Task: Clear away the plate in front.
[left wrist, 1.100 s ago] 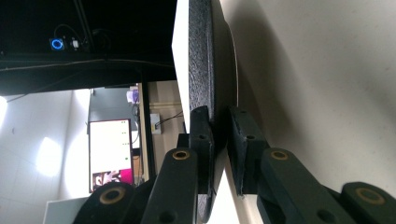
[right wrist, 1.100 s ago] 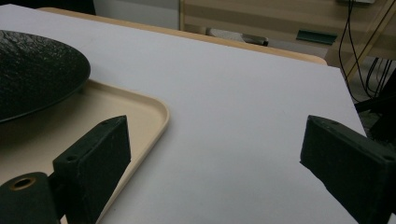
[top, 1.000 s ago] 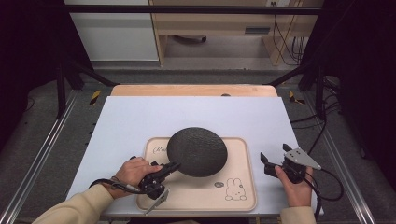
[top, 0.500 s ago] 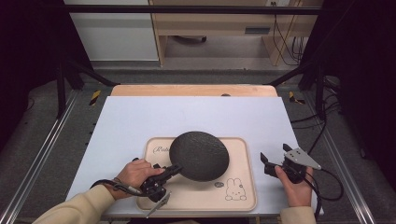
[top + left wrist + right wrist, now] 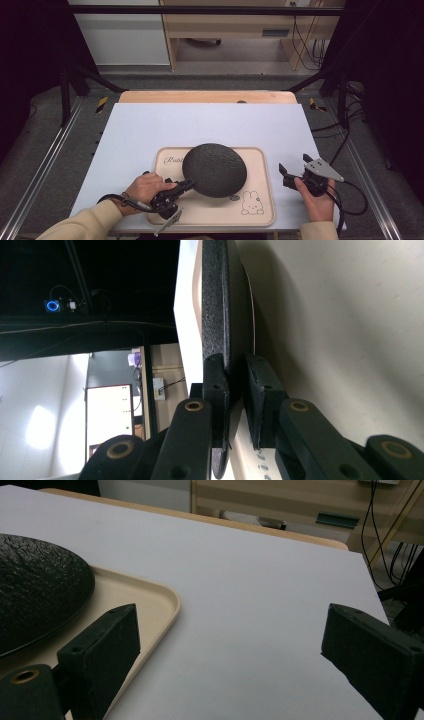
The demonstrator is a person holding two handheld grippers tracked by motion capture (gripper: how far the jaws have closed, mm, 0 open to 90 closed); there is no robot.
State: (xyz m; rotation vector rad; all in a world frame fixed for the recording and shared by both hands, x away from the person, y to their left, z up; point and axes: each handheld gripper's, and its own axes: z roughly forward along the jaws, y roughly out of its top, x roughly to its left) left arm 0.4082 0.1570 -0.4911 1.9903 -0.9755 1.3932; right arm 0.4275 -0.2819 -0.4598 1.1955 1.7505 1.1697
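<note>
Now the left claw (image 5: 186, 186) is clamped on the near-left rim of the black plate (image 5: 215, 169); the left gripper view shows the two pads pinching the thin textured edge between them, one pad on each face; grip looks firm, set well in from the pad tips.

Change over the last second: the plate has slid slightly toward the near-left across the cream tray (image 5: 260, 200), and the left hand (image 5: 145, 187) has drawn back with it; small shift, not a lift that can be confirmed; from the high view the plate seems to sit over the tray's middle, its far edge overlapping the printed lettering, its near-right edge close to the rabbit drawing (image 5: 252, 202); whether the underside is touching the tray cannot be told.

Right claw (image 5: 296, 170) released, jaws spread wide; it hangs over the bare tabletop (image 5: 210, 125) just beside the tray's right edge, gripping nothing; position unchanged across the second; the right gripper view looks past its open jaws at the tray corner (image 5: 165, 600) and the plate's rim (image 5: 45, 595).

Reading: the work in hand is moving the plate by its rim with the left claw alone; the pull has begun; judged early in the carry. Risk: a one-edge pinch on a wide plate may let it tip or pivot once raised.
</note>
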